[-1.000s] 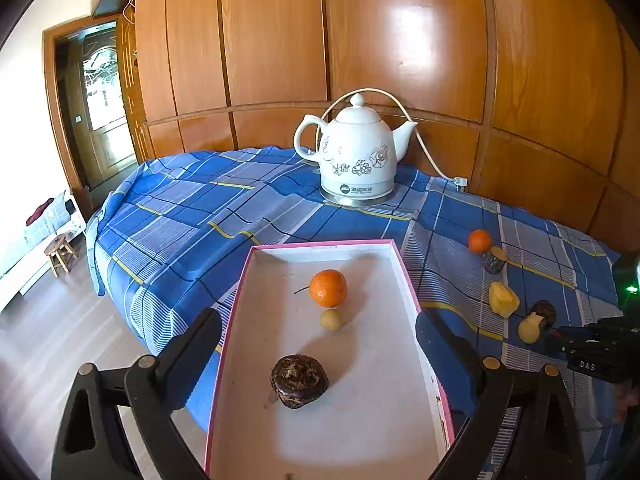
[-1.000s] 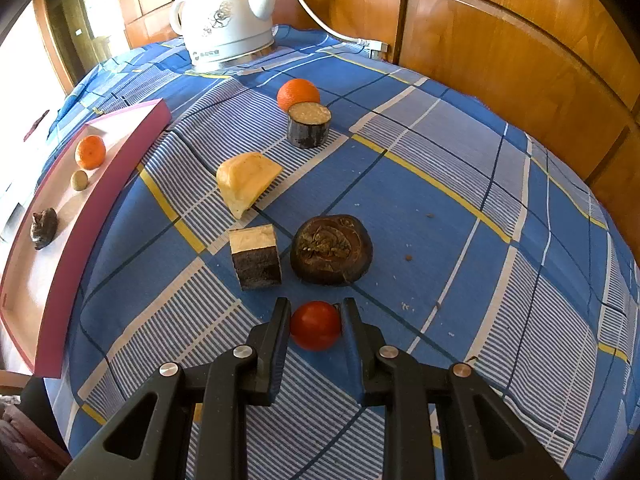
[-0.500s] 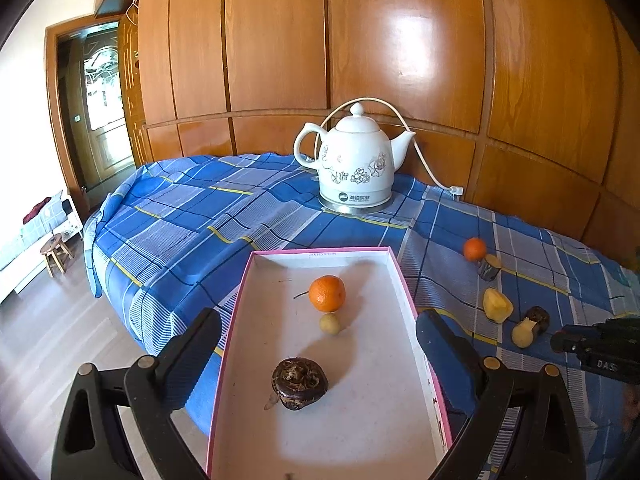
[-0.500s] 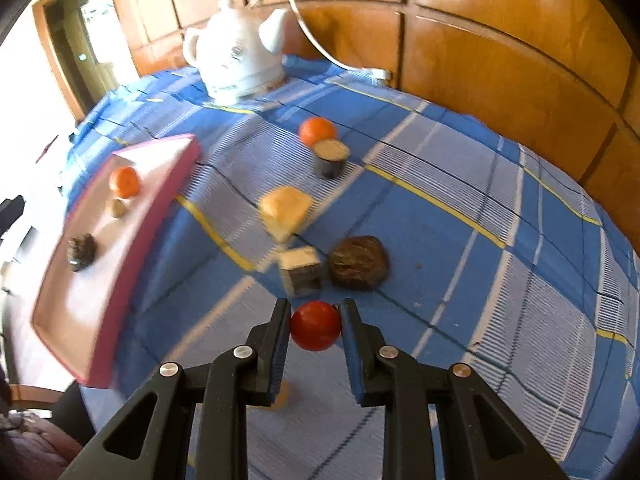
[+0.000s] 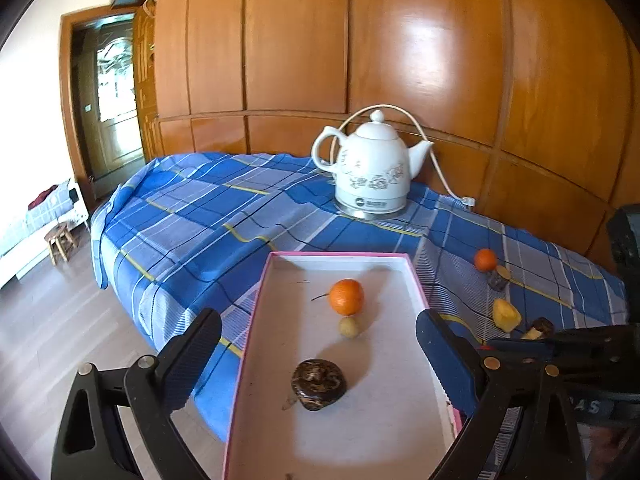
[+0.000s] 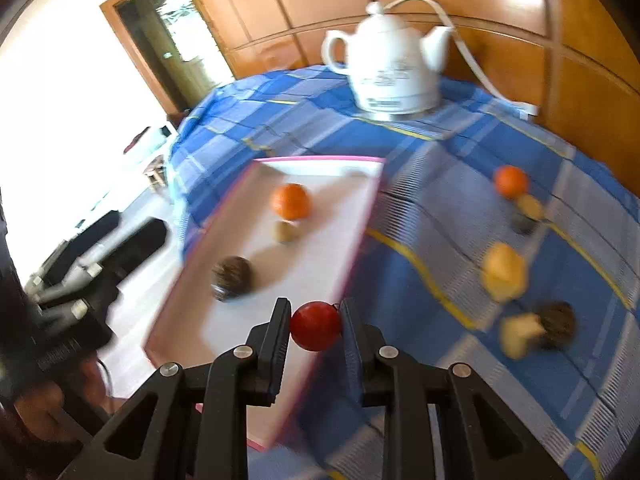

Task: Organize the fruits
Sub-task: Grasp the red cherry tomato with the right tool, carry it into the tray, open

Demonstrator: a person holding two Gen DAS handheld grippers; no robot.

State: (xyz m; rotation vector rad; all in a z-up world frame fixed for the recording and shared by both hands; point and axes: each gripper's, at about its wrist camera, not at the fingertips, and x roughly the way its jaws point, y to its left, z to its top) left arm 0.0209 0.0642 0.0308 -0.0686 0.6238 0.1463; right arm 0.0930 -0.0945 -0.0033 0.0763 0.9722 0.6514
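**Ana:** Three items sit in the pink-rimmed tray (image 5: pixel 256 312) already: an orange (image 5: pixel 346 297), a small pale fruit (image 5: pixel 349 326) just in front of it, and a dark round piece (image 5: pixel 318 385) nearer the camera. And look at the right gripper (image 6: pixel 315 326). A second ago it was low over the cloth with the red tomato (image 6: pixel 315 325) among the loose pieces; now it has lifted and swung across, and the tray's near corner lies right behind the tomato.

**Ben:** So the carry is well under way. How is the grip?

**Ana:** Narrow, both pads pressed on the tomato's sides, fruit clear of the blue checked cloth (image 6: pixel 420 208). The view is smeared with motion, mind you.

**Ben:** And the other tool?

**Ana:** The left gripper (image 5: pixel 318 344) stands spread wide with nothing between its fingers, hovering at the tray's near end. It has barely shifted.

**Ben:** What remains outside?

**Ana:** Another orange (image 6: pixel 510 181), a yellow chunk (image 6: pixel 503 270) and some dark pieces, all on the cloth to the right of the tray, with the white kettle (image 6: pixel 394 68) behind. My guess: release over bare tray floor comes next.
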